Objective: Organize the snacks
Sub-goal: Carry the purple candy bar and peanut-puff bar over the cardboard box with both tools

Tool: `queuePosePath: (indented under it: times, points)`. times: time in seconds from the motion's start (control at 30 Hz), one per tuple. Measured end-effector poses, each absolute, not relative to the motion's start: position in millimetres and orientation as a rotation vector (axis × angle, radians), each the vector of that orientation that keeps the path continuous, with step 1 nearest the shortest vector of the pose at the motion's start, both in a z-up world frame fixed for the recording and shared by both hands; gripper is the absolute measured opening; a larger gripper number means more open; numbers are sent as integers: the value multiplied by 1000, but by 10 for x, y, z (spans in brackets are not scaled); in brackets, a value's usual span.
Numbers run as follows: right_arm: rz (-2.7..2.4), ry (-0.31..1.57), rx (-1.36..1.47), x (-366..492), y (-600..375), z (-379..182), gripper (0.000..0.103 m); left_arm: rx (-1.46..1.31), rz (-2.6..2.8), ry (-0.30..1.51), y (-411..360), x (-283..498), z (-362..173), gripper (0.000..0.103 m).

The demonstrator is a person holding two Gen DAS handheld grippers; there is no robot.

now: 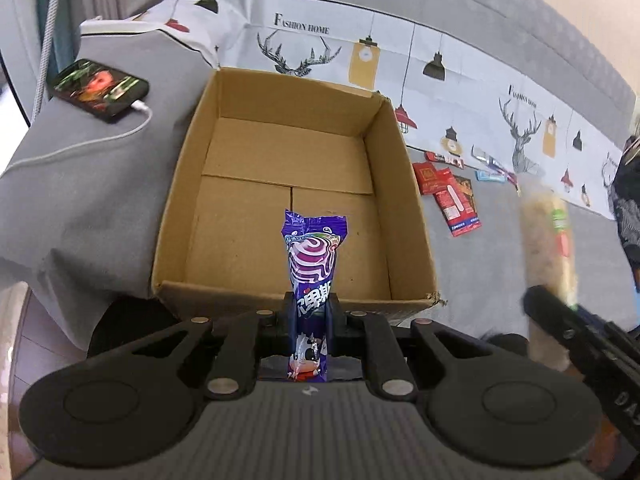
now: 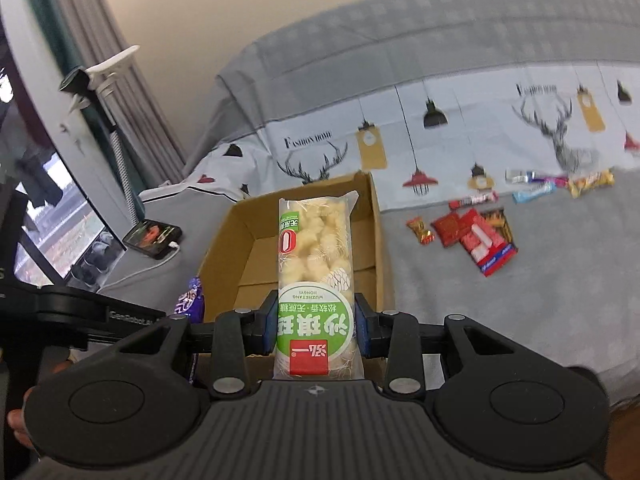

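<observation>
Box (image 1: 280, 168) on sofa (image 1: 100, 200), phone (image 1: 98, 90) left, snacks (image 1: 452, 192) right

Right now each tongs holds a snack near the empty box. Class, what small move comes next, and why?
Probably lower the left tongs and release the purple packet into the box: it already hangs over the bare box floor, gripped firmly.
</observation>
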State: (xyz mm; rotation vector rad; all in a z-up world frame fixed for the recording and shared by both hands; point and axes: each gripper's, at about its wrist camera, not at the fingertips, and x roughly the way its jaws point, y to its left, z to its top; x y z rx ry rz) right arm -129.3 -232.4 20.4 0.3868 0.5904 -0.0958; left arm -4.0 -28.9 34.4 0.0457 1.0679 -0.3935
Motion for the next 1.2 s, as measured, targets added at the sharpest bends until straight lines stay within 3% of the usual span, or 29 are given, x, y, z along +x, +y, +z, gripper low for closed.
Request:
queuePosePath:
  times: [1.2]
  points:
    - [-118,608,323,-1315,-2011,182,38,-6,-389,1025,-30,-145,367,15]
